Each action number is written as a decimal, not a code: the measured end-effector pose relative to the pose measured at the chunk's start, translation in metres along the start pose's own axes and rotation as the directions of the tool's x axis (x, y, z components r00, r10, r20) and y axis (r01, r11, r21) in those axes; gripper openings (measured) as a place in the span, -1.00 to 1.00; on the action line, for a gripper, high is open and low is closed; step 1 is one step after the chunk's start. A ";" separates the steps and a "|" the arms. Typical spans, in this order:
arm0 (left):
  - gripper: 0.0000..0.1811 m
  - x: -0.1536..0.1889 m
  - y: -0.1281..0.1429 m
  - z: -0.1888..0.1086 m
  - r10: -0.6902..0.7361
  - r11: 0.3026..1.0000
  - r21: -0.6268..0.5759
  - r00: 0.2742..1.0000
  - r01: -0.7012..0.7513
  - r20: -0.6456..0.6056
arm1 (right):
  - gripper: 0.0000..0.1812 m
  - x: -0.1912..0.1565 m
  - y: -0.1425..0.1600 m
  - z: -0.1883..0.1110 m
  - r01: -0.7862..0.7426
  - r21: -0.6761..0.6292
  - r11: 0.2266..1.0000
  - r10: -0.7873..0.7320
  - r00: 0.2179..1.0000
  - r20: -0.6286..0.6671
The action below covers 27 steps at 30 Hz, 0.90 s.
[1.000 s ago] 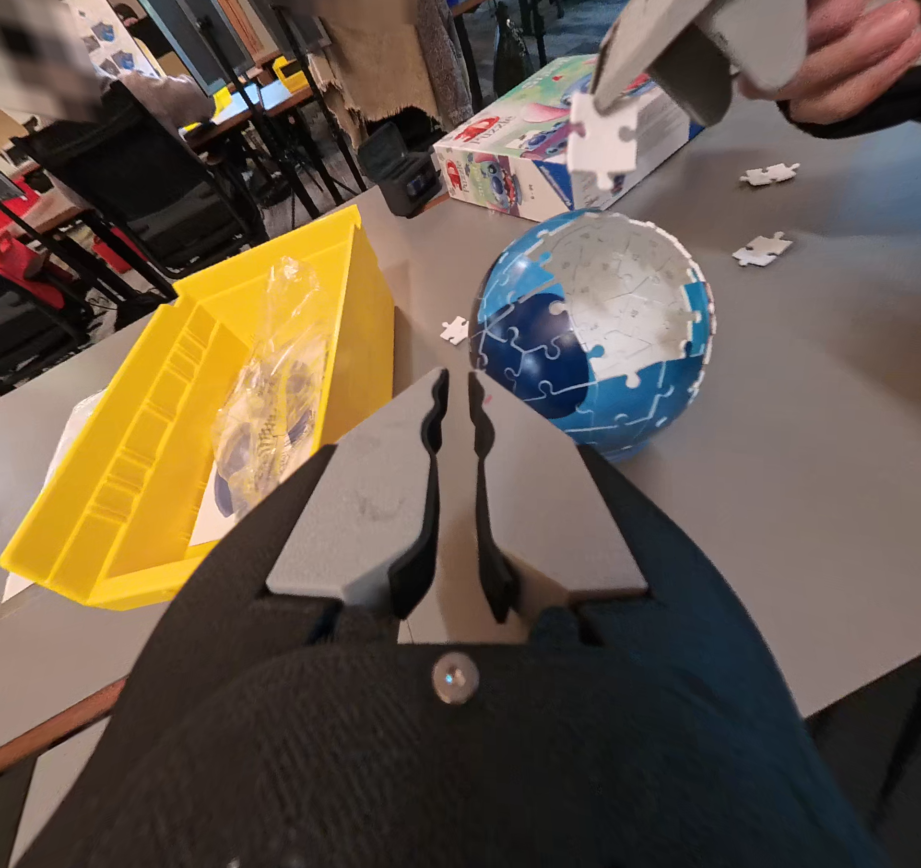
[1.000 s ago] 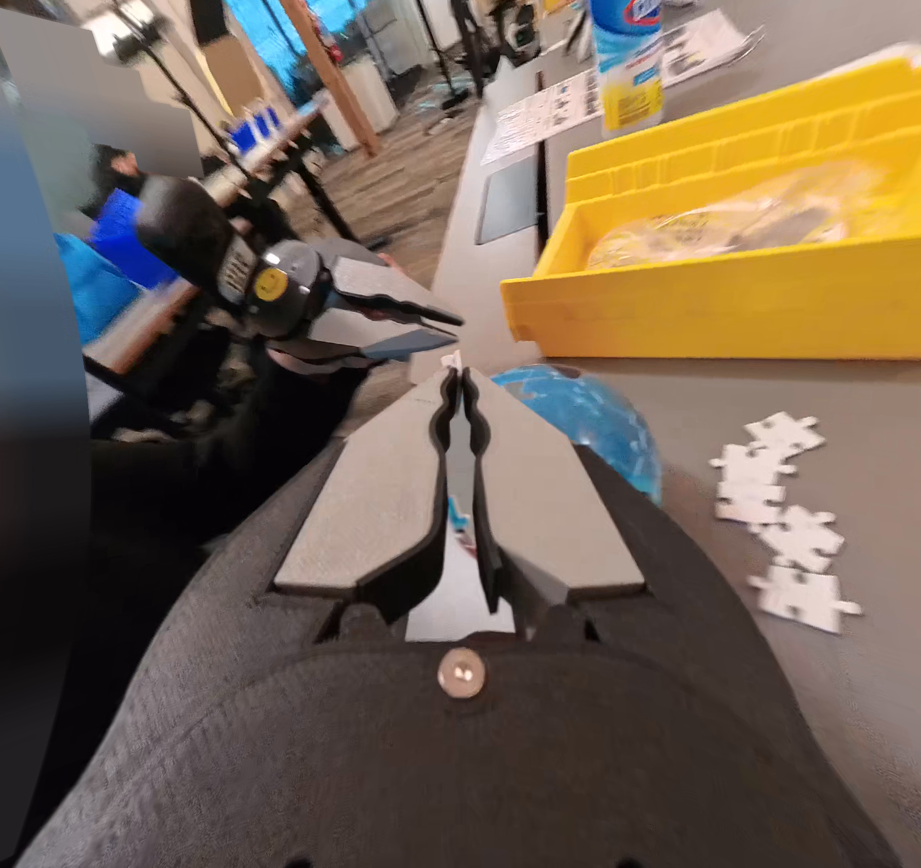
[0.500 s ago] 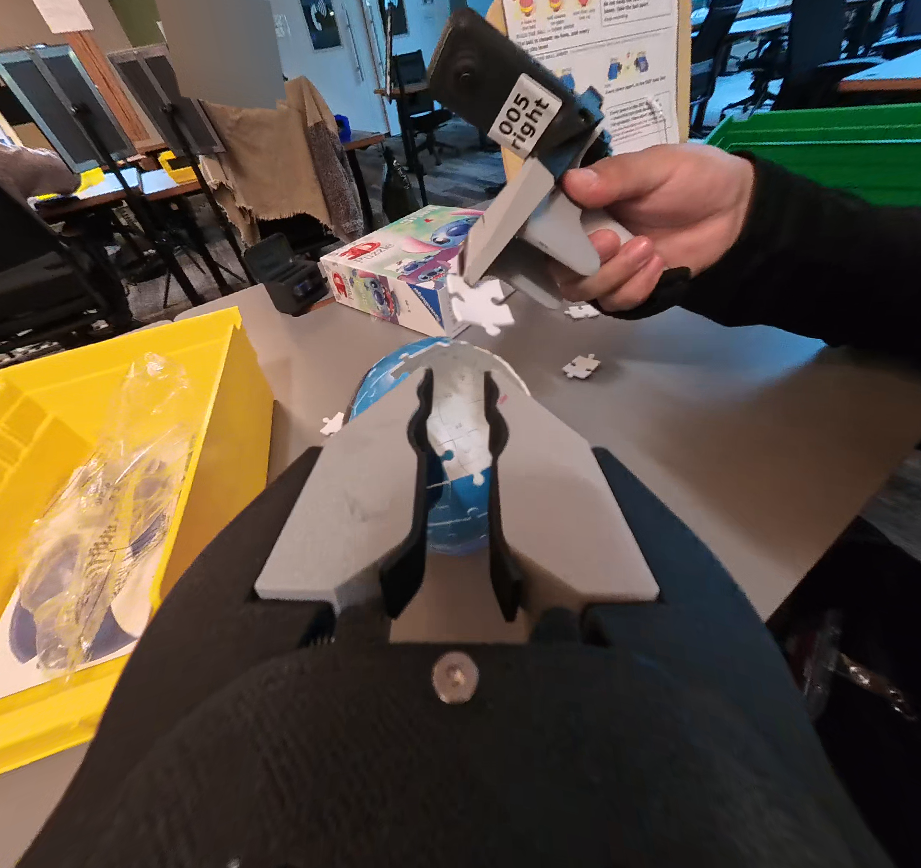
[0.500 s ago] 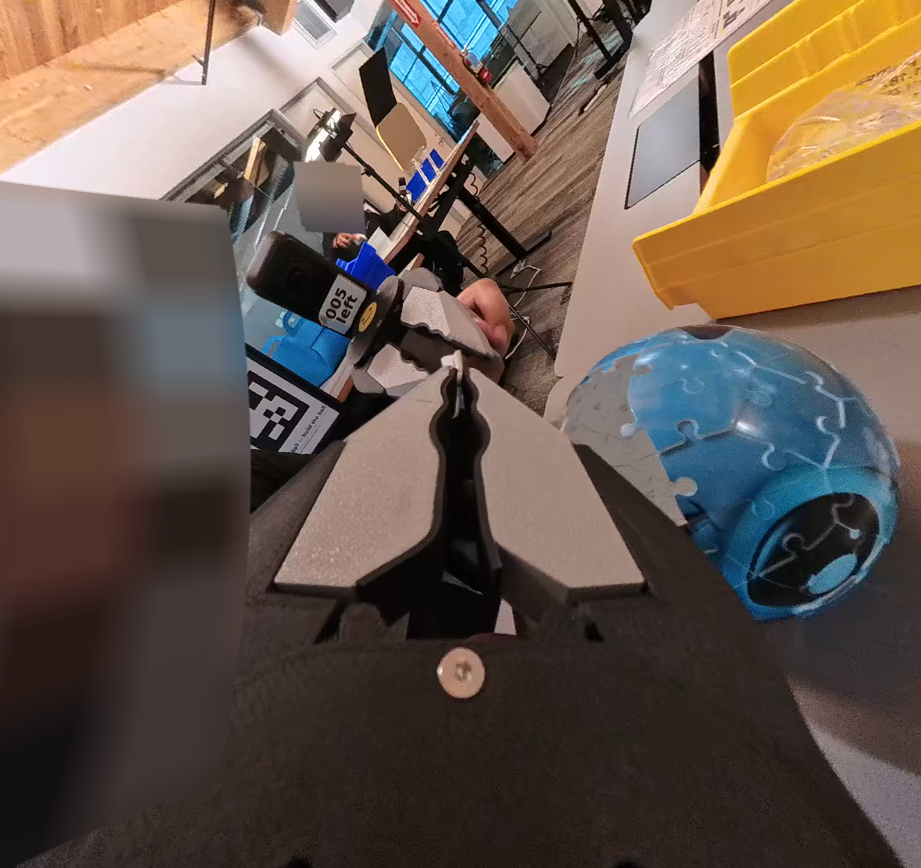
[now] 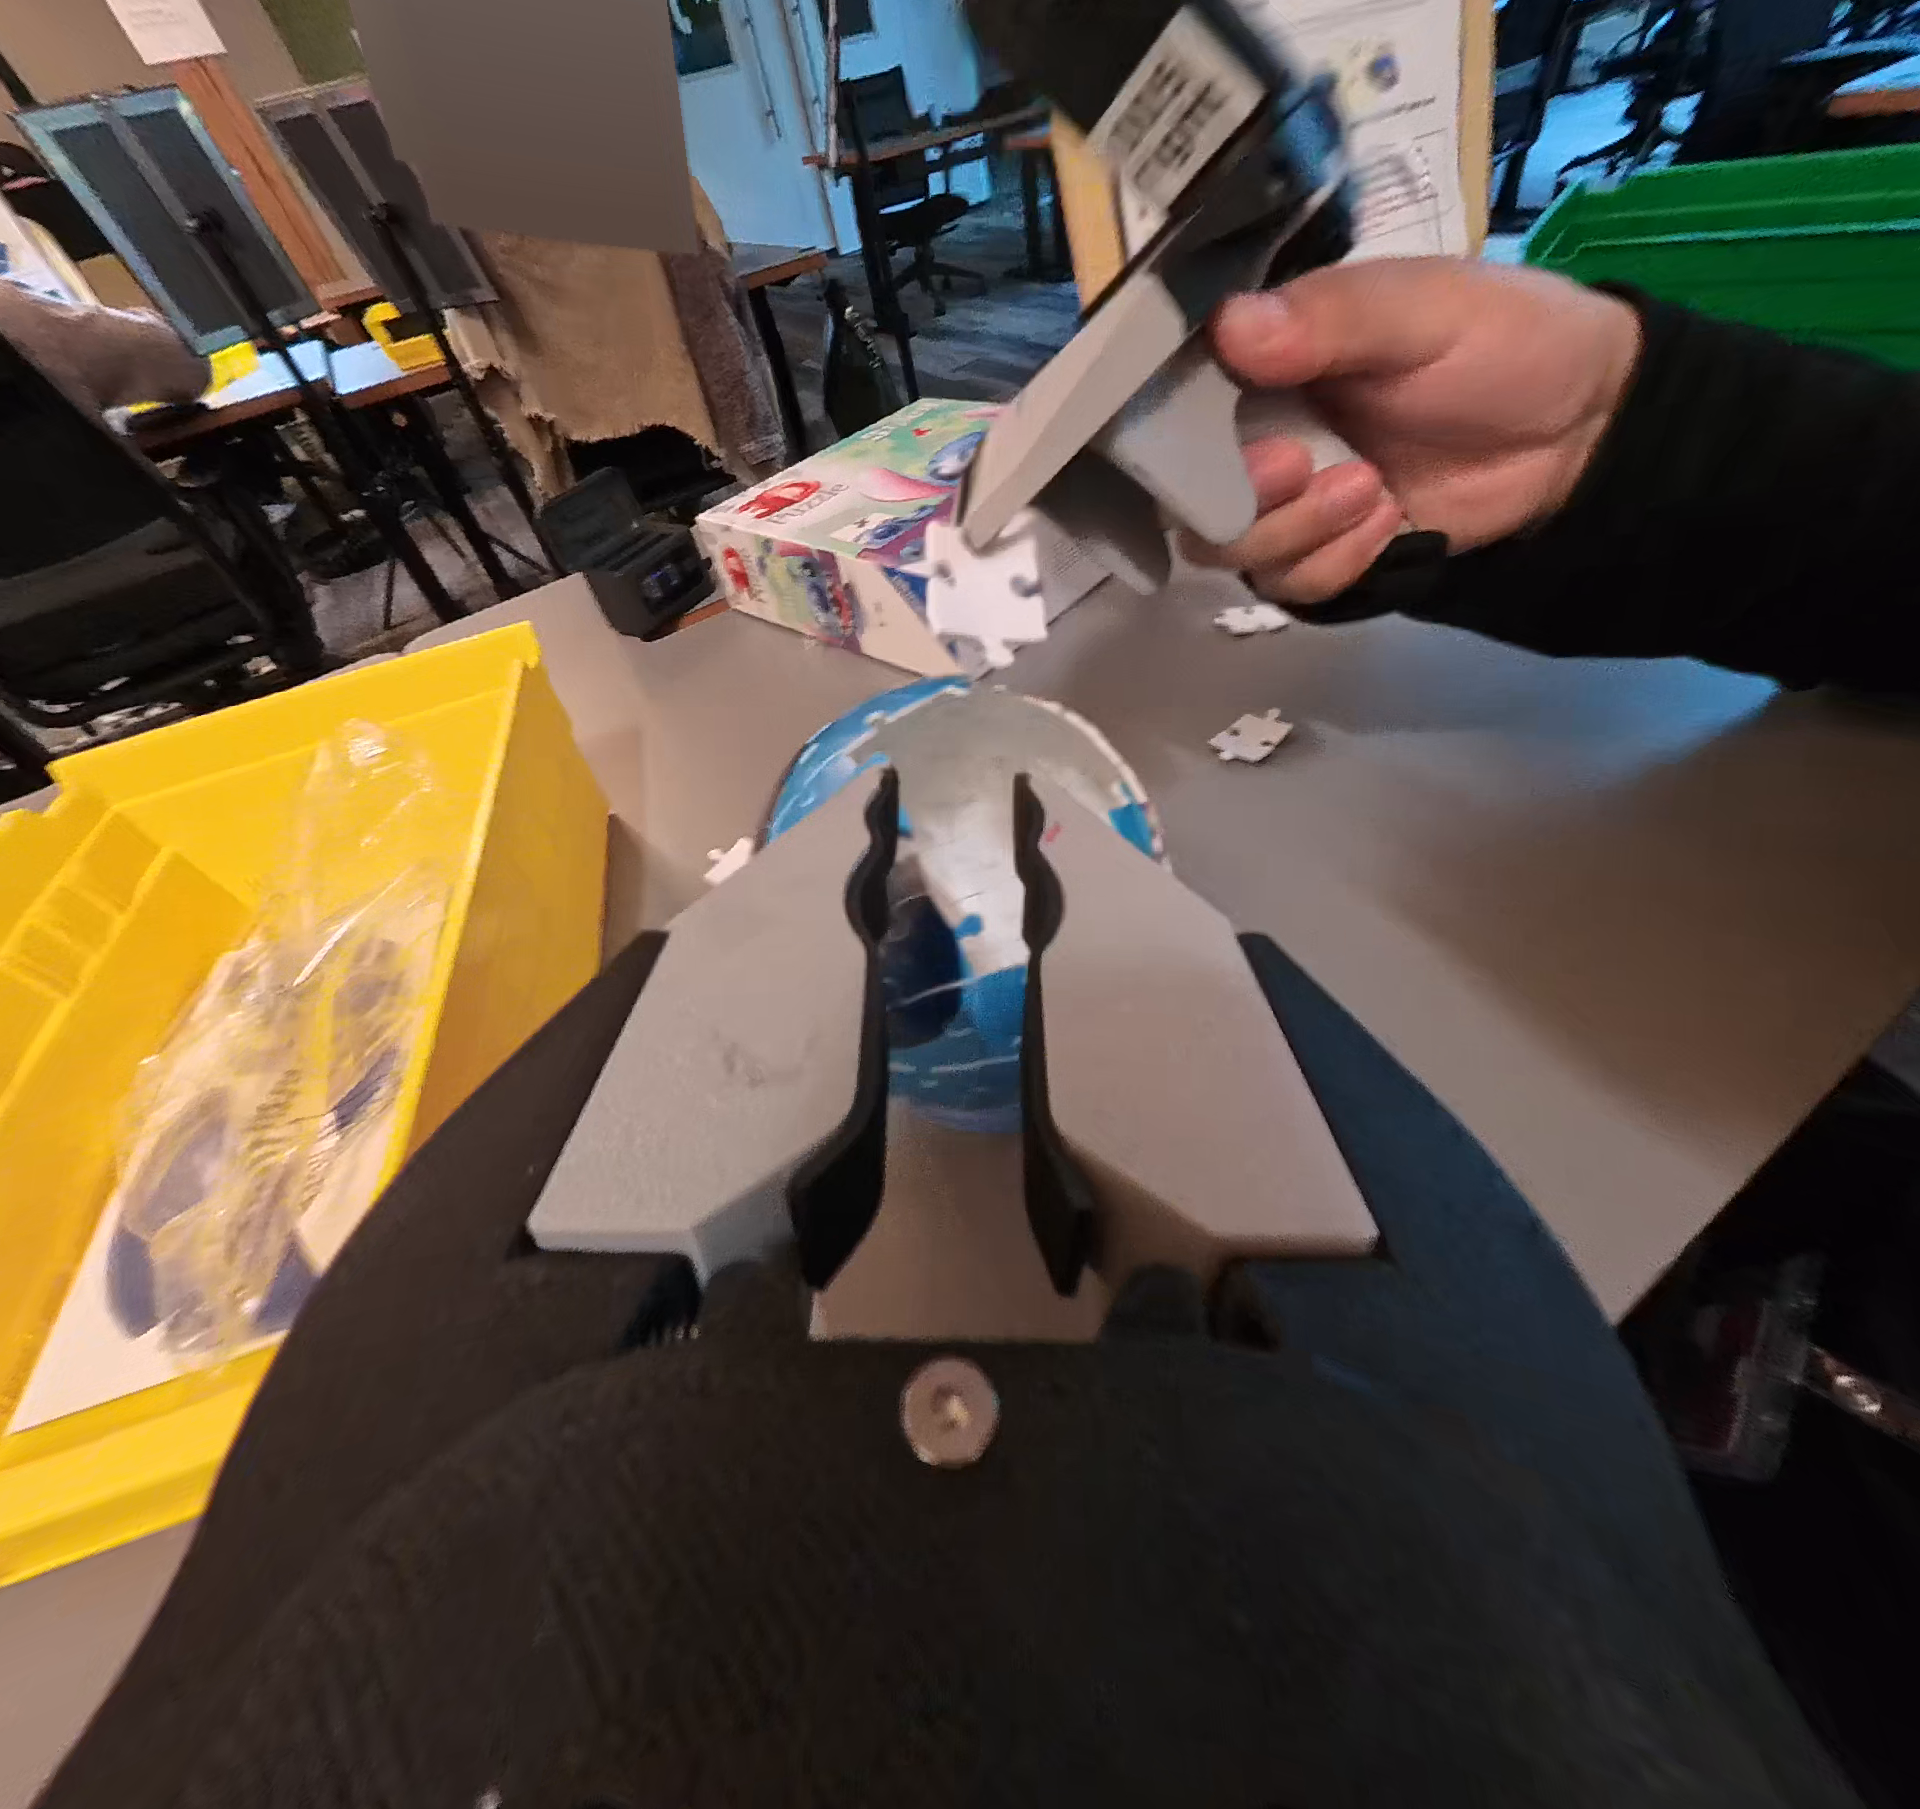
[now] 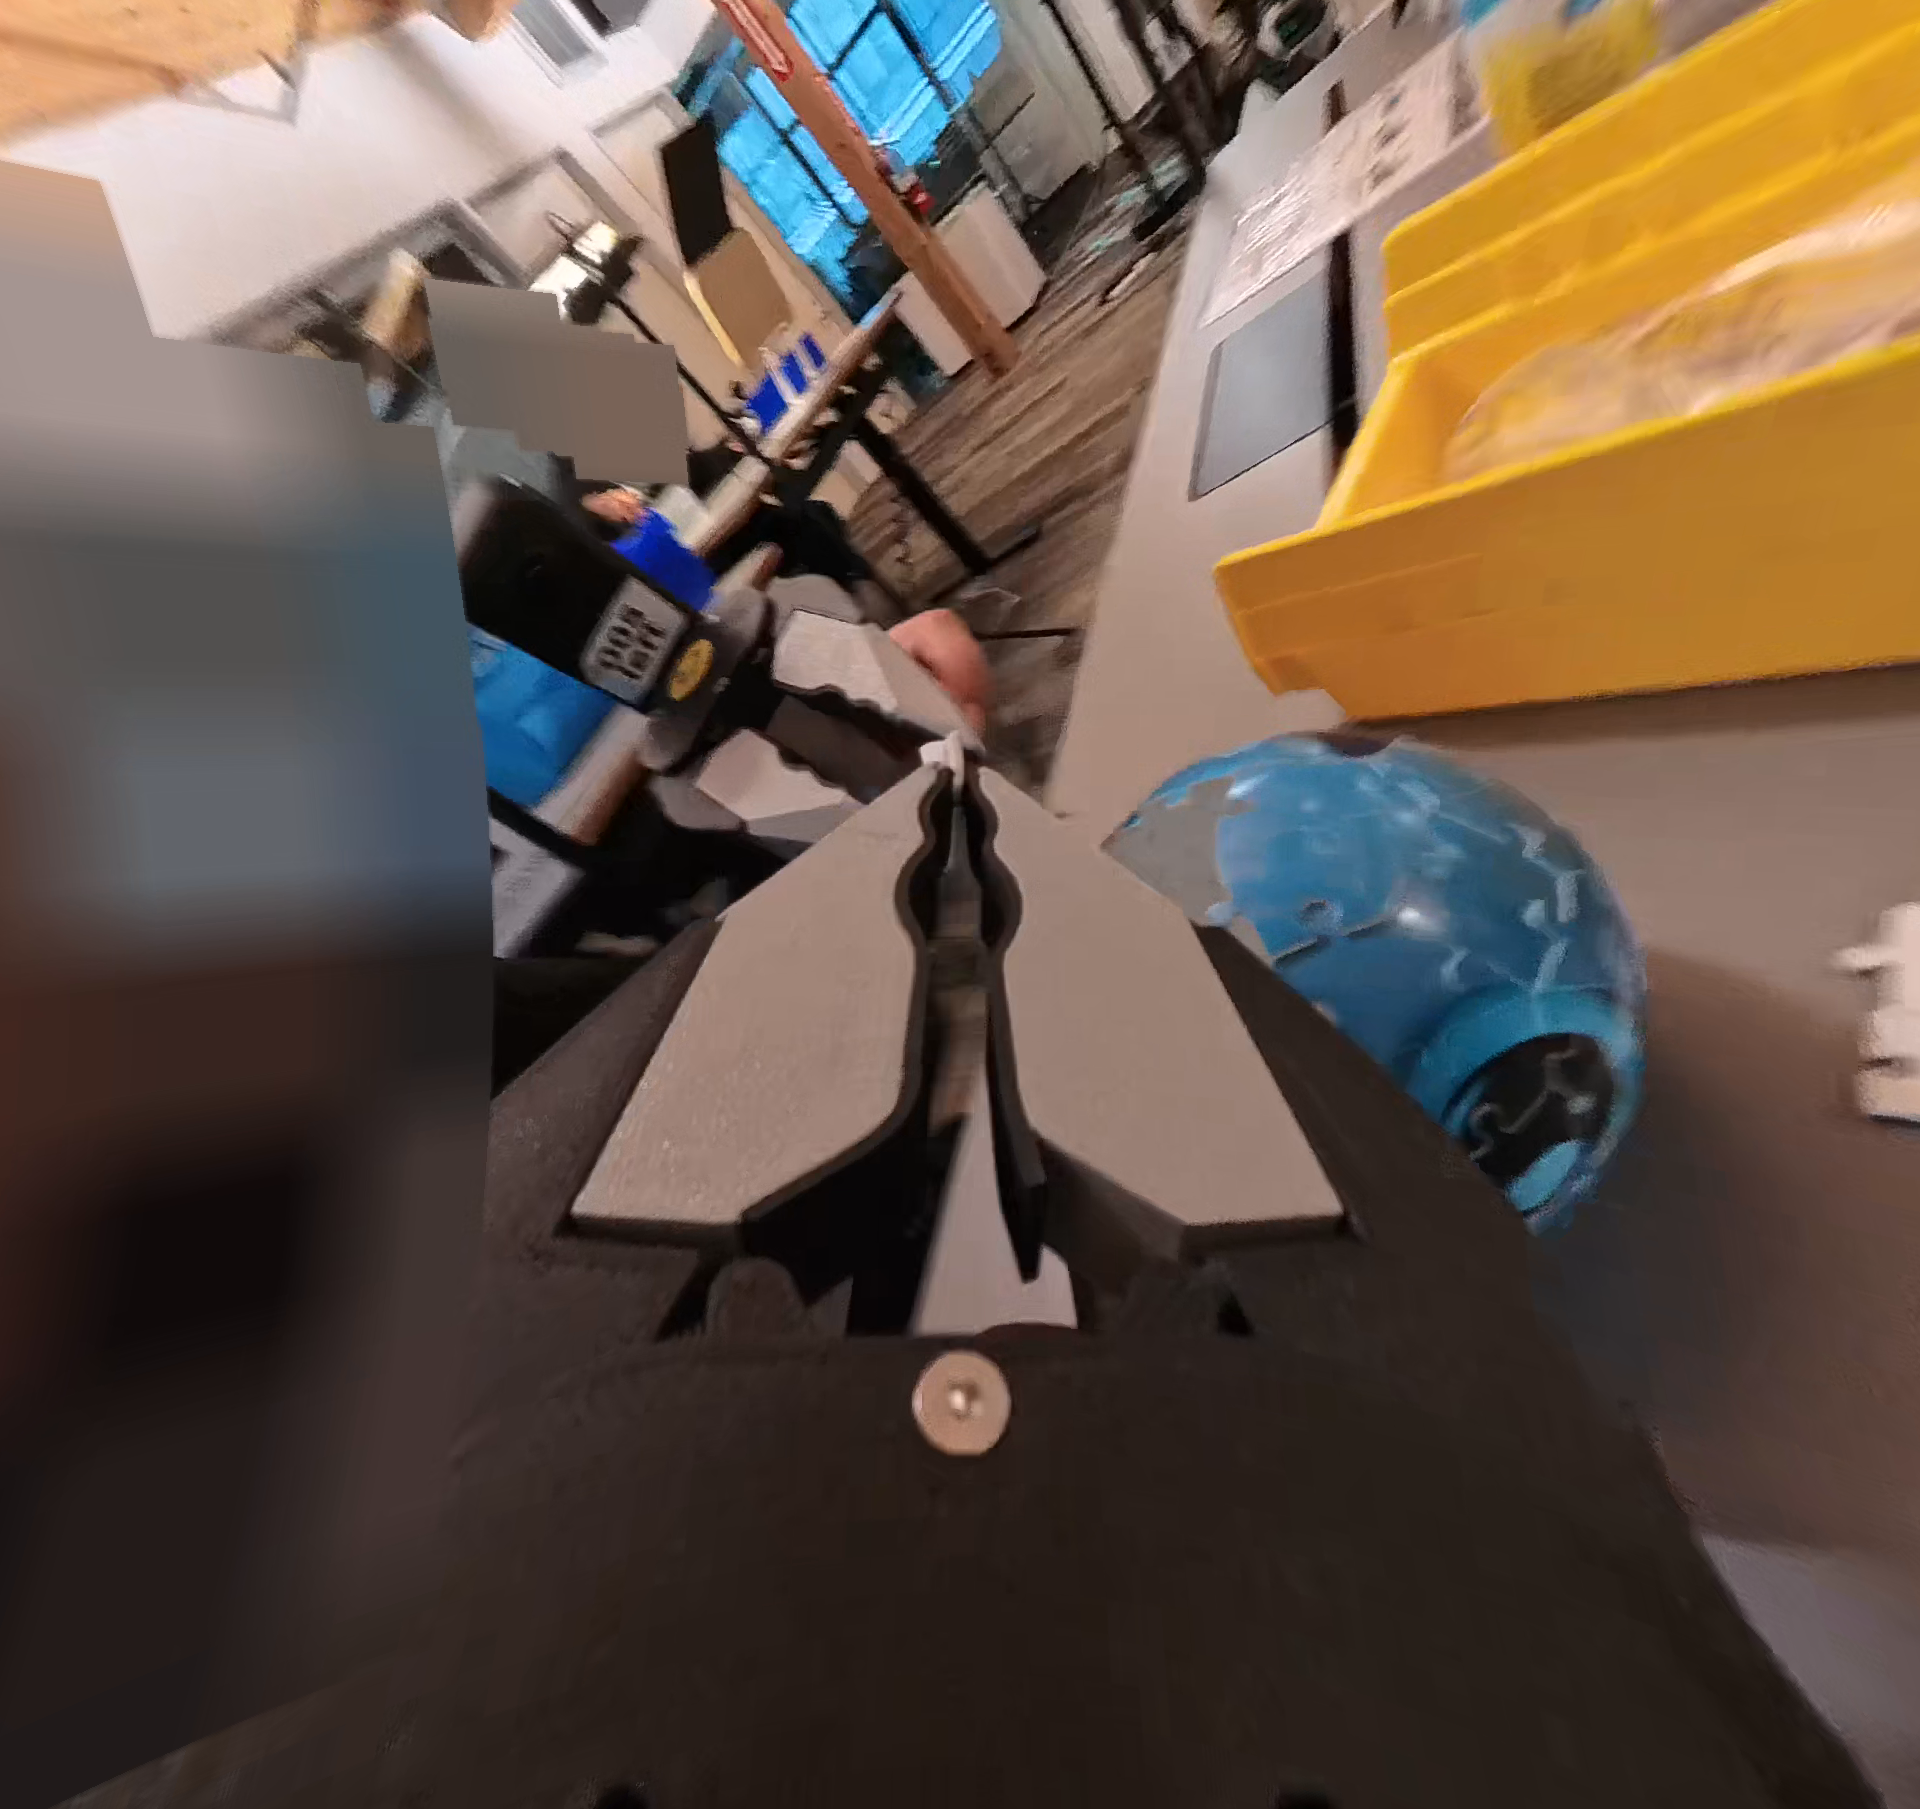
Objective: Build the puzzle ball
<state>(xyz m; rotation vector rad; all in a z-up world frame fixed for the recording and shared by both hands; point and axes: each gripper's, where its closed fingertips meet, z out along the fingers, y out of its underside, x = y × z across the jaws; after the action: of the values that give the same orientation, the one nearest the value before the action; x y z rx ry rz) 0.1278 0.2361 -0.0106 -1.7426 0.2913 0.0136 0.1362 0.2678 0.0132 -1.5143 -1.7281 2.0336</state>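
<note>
The part-built blue puzzle ball (image 5: 966, 928) rests on the grey table (image 5: 1455, 928), its open side showing the pale inner faces of the pieces. My left gripper (image 5: 951, 793) is open and empty, its fingers on either side of the ball's near face. My right gripper (image 5: 982, 533) is shut on a white puzzle piece (image 5: 987, 601) and holds it just above the ball's top rim. In the right wrist view the ball (image 6: 1392, 938) lies to the right of my shut right gripper (image 6: 956, 772), and only the piece's edge (image 6: 943, 751) shows at the tips.
A yellow bin (image 5: 260, 928) with a clear plastic bag (image 5: 270, 1011) stands left of the ball. The puzzle box (image 5: 862, 544) lies behind it. Loose white pieces (image 5: 1247, 736) lie on the table to the right, and one (image 5: 727, 860) lies left of the ball. There is about 5 cm between the tips of the two grippers.
My left gripper has opened wider around the ball. My right gripper has brought the white piece down closer to the ball's top rim.
</note>
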 end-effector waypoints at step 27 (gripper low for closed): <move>-0.18 -0.009 0.080 0.019 0.164 0.979 -0.067 0.942 -0.191 -0.293 | -1.00 0.023 0.015 0.009 0.623 -0.763 -0.174 -0.890 -0.430 -0.148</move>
<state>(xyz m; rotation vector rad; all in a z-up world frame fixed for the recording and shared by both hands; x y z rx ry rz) 0.1055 0.2430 -0.0904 -1.8073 0.6705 -0.0958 0.1260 0.2701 -0.0139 -0.2212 -1.7037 0.0399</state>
